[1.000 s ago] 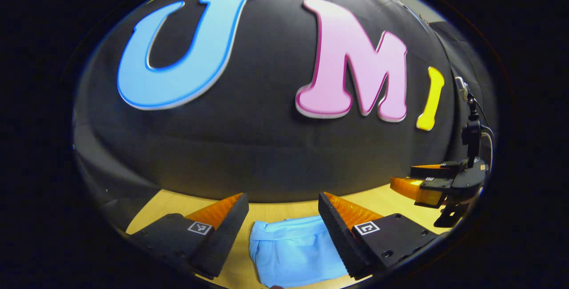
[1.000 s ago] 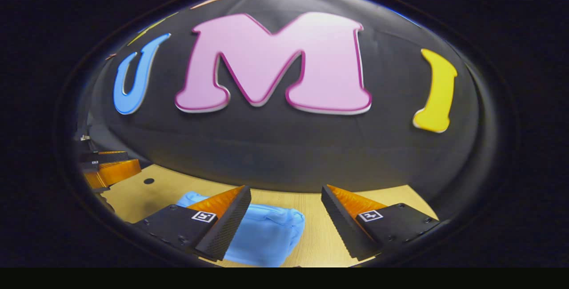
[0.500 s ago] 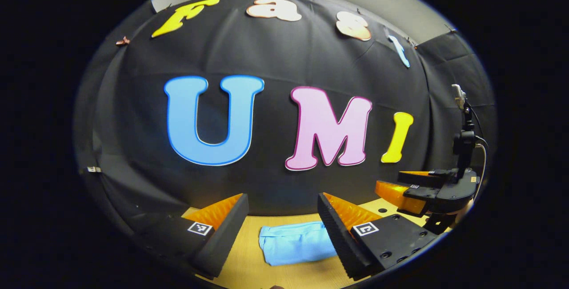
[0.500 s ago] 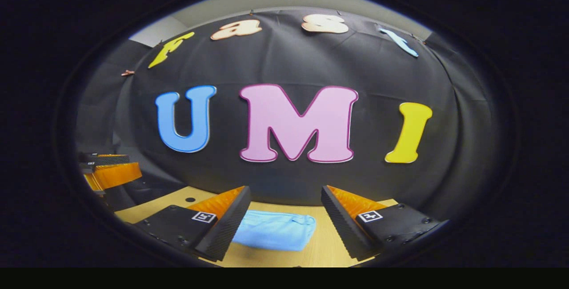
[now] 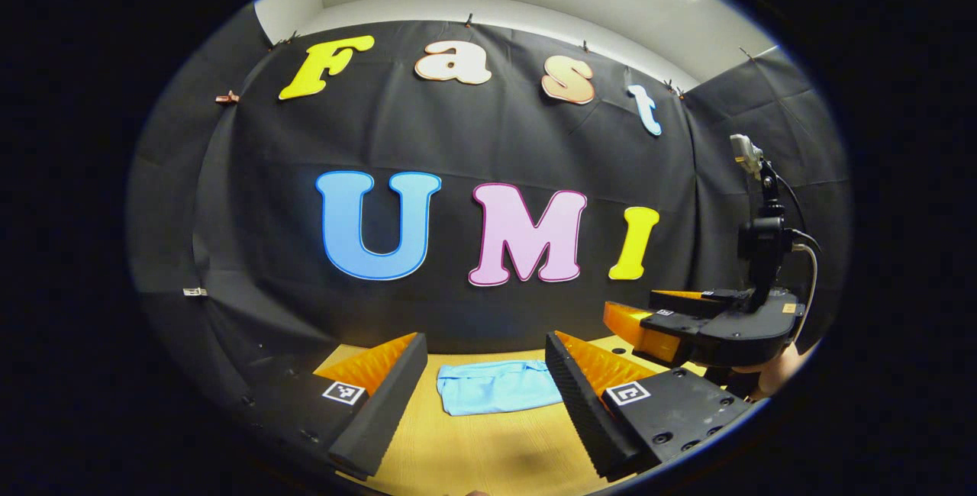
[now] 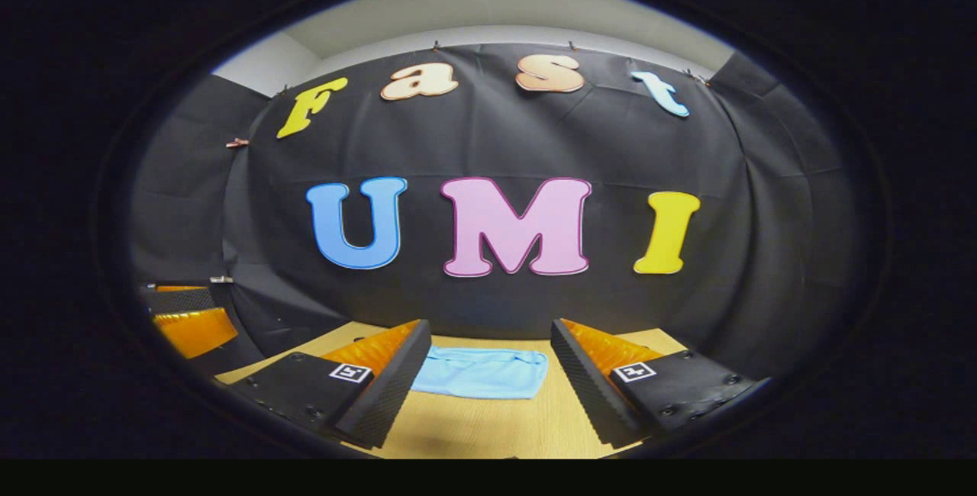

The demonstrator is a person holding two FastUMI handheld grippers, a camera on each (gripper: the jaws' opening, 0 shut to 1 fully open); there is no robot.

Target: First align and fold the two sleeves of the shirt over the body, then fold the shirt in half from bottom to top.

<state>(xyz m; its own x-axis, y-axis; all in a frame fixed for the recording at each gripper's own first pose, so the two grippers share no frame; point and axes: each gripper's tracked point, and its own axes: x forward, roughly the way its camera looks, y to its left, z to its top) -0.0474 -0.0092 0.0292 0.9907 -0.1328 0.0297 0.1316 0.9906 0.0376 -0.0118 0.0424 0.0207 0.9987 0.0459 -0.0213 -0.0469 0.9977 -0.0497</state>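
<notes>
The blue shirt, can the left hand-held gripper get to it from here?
Probably yes. The folded shirt lies flat on the table straight ahead of the open left hand-held gripper, with only bare tabletop between them.

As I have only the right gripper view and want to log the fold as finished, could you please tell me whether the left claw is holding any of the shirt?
Observer: No. In the left gripper view the left claw is open, and the folded shirt lies on the table ahead of it, untouched.
Operator: Thank you. Can you see what is holding my right claw?
Observer: Yes, part of a hand shows just beneath the right claw, seen from its side.
</notes>
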